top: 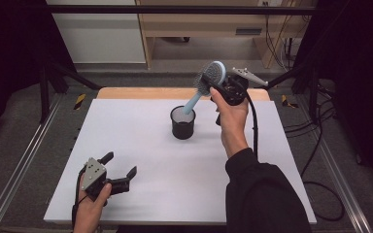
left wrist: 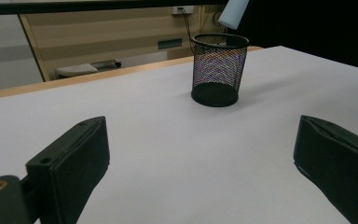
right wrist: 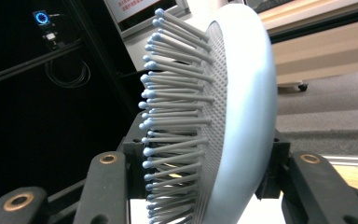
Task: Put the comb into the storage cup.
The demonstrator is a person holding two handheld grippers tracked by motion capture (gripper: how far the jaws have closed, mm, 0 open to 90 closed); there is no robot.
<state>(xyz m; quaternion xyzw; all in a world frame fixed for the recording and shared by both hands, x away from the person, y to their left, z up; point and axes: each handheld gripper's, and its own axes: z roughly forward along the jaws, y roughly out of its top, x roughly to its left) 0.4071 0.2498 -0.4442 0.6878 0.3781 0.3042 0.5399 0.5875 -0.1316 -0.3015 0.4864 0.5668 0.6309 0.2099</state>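
White table (top: pixel 141 145) holds a black cup (top: pixel 182 123). Right gripper (top: pixel 223 83) pinches the brush (top: pixel 209 80) head, handle tip over the cup. Next, I think, lower it in. Left gripper (top: pixel 119 172) rests spread wide.

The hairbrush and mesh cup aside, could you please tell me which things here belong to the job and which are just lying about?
In the job: hairbrush, right gripper, black mesh cup.

Idle or background: left gripper, white table, wooden furniture, floor cables.

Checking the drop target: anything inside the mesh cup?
The mesh cup looks empty through its wall, with a bare dark base. In the high view the hairbrush handle tip overlaps its rim, hiding part of the interior.
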